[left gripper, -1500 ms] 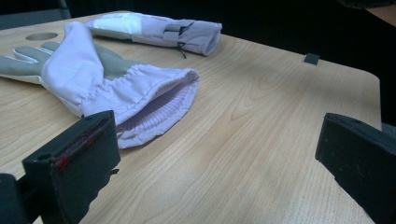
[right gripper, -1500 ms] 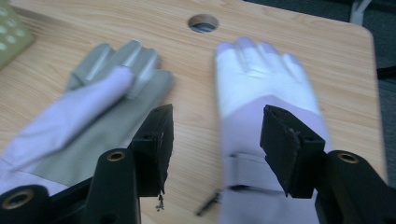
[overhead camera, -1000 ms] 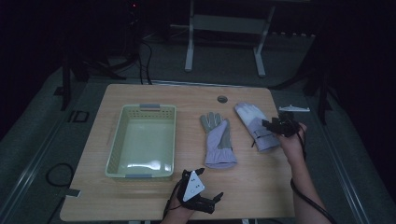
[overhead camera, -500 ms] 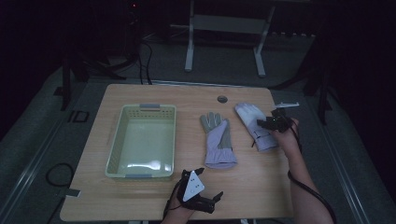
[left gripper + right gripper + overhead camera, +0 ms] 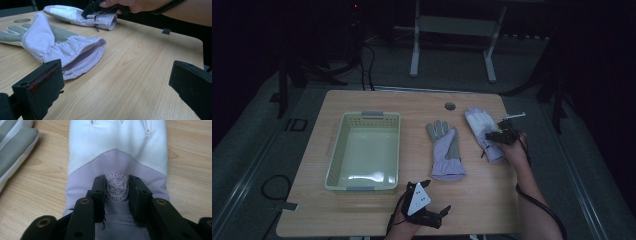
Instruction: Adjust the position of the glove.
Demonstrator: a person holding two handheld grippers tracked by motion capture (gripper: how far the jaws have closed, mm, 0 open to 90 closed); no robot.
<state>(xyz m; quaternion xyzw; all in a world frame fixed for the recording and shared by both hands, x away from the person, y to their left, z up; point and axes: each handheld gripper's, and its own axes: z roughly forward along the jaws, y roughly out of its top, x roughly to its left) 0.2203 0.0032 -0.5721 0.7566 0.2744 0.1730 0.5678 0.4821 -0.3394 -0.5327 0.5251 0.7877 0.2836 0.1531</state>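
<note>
Grasp step: right gripper (image 5: 116,188), jaws just closing, pinches the right glove (image 5: 117,147) at its badge, left gripper (image 5: 117,82) idles wide open, empty; next, lift toward basket (image 5: 362,150).

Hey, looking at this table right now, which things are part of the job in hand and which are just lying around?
Part of the job:
- right glove, fabric pinched at the snowflake badge
- right gripper, whose jaws have just been closing on it
- left glove
- green basket, a likely drop spot

Lying about:
- left gripper, open, idle at the near edge
- table hole
</note>
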